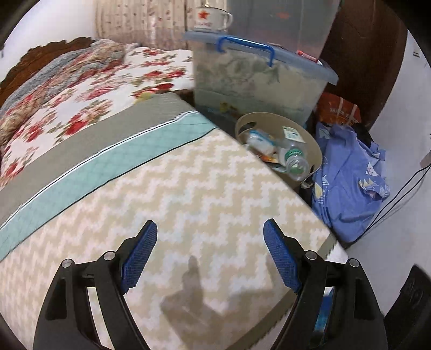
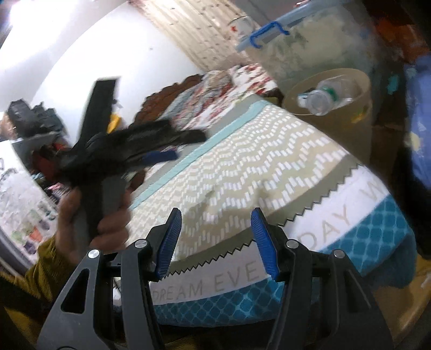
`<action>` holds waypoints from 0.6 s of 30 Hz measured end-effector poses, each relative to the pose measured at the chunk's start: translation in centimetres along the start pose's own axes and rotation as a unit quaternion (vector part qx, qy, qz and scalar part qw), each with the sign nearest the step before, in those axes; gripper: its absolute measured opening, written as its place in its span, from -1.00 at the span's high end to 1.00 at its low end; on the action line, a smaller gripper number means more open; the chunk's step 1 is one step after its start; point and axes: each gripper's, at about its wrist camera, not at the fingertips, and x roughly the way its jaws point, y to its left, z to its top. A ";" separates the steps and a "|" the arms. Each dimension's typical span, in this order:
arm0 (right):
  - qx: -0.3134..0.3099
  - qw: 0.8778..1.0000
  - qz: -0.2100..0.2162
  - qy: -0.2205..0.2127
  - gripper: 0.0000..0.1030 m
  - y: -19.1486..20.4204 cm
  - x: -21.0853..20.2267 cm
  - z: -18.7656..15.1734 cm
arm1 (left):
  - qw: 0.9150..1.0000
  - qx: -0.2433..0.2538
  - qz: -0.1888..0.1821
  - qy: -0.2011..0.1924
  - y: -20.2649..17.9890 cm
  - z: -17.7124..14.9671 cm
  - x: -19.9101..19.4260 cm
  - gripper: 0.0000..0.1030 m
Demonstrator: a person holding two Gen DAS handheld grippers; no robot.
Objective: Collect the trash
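Note:
A beige round trash bin stands on the floor beside the bed and holds a clear plastic bottle and wrappers. It also shows in the right wrist view with the bottle on top. My left gripper is open and empty over the zigzag blanket. My right gripper is open and empty over the bed's corner. The left gripper shows blurred in the right wrist view, held in a hand.
A clear storage box with a blue lid stands behind the bin, a mug on it. Blue clothing and an orange bag lie right of the bin. A floral quilt covers the bed. A cable runs along the wall.

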 end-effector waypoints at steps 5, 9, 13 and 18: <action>0.008 0.997 -0.073 -0.021 -0.10 1.3 -0.9 -0.4 | 1.000 -0.013 0.007 -0.018 1.4 -2.6 -2.4 -0.61; 0.020 0.994 -0.099 -0.033 -0.12 1.9 -1.4 -0.6 | 0.999 -0.019 0.021 -0.031 2.3 -4.3 -3.9 -0.70; 0.014 0.992 -0.114 -0.045 -0.18 3.2 -2.0 -1.0 | 0.999 -0.024 0.030 -0.033 3.0 -5.7 -4.8 -0.72; -0.003 0.991 -0.125 -0.053 -0.21 4.8 -2.3 -1.4 | 0.998 -0.027 0.042 -0.049 4.0 -7.3 -6.6 -0.83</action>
